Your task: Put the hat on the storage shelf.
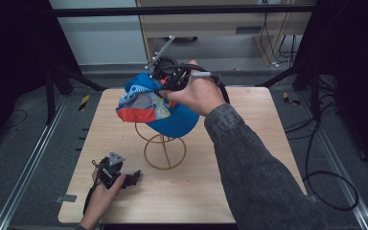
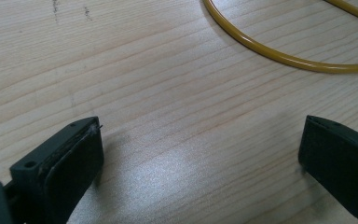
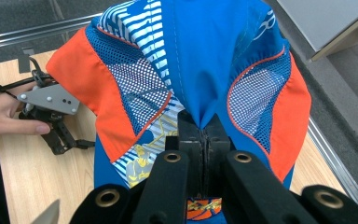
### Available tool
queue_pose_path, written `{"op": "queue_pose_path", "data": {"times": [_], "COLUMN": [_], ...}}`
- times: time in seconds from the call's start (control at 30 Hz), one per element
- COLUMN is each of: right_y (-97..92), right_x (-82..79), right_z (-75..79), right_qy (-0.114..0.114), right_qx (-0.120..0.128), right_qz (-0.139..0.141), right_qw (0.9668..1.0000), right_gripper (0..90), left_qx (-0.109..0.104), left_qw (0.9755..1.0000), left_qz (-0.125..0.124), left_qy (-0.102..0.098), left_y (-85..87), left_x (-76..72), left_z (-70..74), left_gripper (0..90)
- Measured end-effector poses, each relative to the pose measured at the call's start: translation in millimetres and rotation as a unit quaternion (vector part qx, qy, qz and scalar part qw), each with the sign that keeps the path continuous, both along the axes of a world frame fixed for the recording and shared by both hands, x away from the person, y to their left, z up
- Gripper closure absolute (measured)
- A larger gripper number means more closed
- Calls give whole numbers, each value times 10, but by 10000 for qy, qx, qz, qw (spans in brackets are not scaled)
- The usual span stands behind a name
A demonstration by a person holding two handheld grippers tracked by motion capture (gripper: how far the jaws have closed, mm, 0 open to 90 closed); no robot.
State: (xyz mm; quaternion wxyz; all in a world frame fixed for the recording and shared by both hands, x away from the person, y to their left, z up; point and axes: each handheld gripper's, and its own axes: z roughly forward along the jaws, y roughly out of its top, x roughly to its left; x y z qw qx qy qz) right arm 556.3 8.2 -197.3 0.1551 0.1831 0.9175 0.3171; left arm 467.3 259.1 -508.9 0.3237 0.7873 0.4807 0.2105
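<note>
A blue cap [image 1: 160,108] with orange panels and white mesh is held above the wire stand [image 1: 162,143], which rests near the middle of the wooden table [image 1: 249,191]. The cap is pinched by the right gripper [image 1: 165,82], whose jaws are pressed together on a fold of the blue fabric; in the right gripper view the cloth [image 3: 200,70] is seen bunched up between the closed black pads, and the cap hangs away from them. The gripper is carried in the right hand [image 1: 196,93], at the far side of the stand. The left gripper [image 1: 133,178] is laid on the table near its front left corner, well apart from the cap. In the left gripper view its jaws are spread wide over bare wood, with nothing between them, and the yellow base ring [image 2: 284,58] of the stand is seen just beyond.
</note>
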Motion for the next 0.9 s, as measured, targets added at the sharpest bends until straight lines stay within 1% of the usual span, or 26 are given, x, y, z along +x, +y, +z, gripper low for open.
{"op": "queue_pose_path", "data": {"times": [0.4,0.63,0.9], "right_y": [53,82,147], "right_x": [0,-12,-24], "right_z": [-67,-60,-52], "right_qy": [42,64,37], "right_qx": [-38,-73,-126], "right_qz": [52,56,115], "right_qw": [10000,9999,9998], "right_gripper": [893,893,893], "left_qx": [0,6,8], "left_qw": [10000,10000,10000], "left_qz": [-11,-6,-9], "left_qy": [2,5,10], "left_y": [-2,-3,-2], "left_x": [-1,-2,-2], "left_z": [1,2,3], "left_gripper": [0,0,0]}}
